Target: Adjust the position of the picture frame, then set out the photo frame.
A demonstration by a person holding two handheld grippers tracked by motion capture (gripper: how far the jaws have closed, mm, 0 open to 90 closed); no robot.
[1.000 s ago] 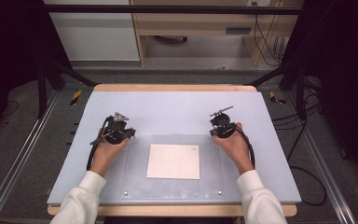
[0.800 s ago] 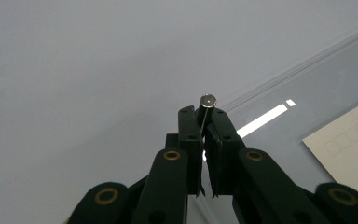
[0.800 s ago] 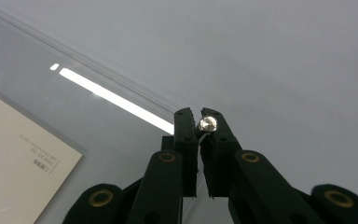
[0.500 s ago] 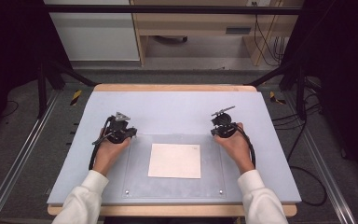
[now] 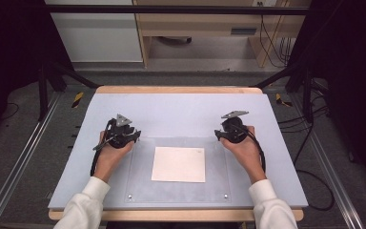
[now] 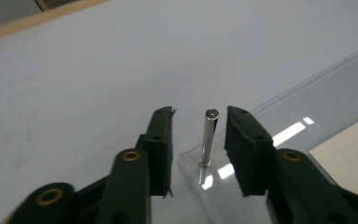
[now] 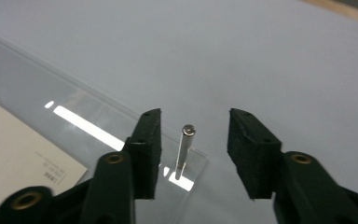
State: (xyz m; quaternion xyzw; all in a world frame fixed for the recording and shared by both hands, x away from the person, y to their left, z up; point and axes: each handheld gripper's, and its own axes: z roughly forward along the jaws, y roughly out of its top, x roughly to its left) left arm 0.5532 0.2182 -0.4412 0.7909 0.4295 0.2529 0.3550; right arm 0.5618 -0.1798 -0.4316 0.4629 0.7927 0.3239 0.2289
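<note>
**Ana:** Clear acrylic plate (image 5: 143,186), flat on the pale grey bench (image 5: 181,109), with a slim metal pin standing upright at each far corner. That plate is what both claws are working on, isn't it?

**Ben:** I'd say so. Starting from the left: the left claw (image 6: 199,140) sits at the plate's far left corner, and in the left gripper view its black jaws stand on either side of the left steel pin (image 6: 209,137). They have just been opening. The pin is between them, but neither pad presses on it; there is a gap on both sides.

**Ana:** And in the middle?

**Ben:** A cream square sheet of paper (image 5: 179,164) lies on the plate, near its middle, well apart from both claws. The pins look like posts meant for lifting or steadying the plate, which would explain why the hands went to the corners and not to the paper.

**Ana:** The right side?

**Ben:** It mirrors the left. The right claw (image 7: 195,140) is at the far right corner, spread around the right steel pin (image 7: 185,149). Its jaws have also just been opening. The pin stands nearer the left-hand jaw in the right gripper view and is touched by neither.

**Ana:** So nothing is pinched.

**Ben:** No. Both claws are spread, each with a pin loose in the gap, and the plate rests flat on the bench.
</note>
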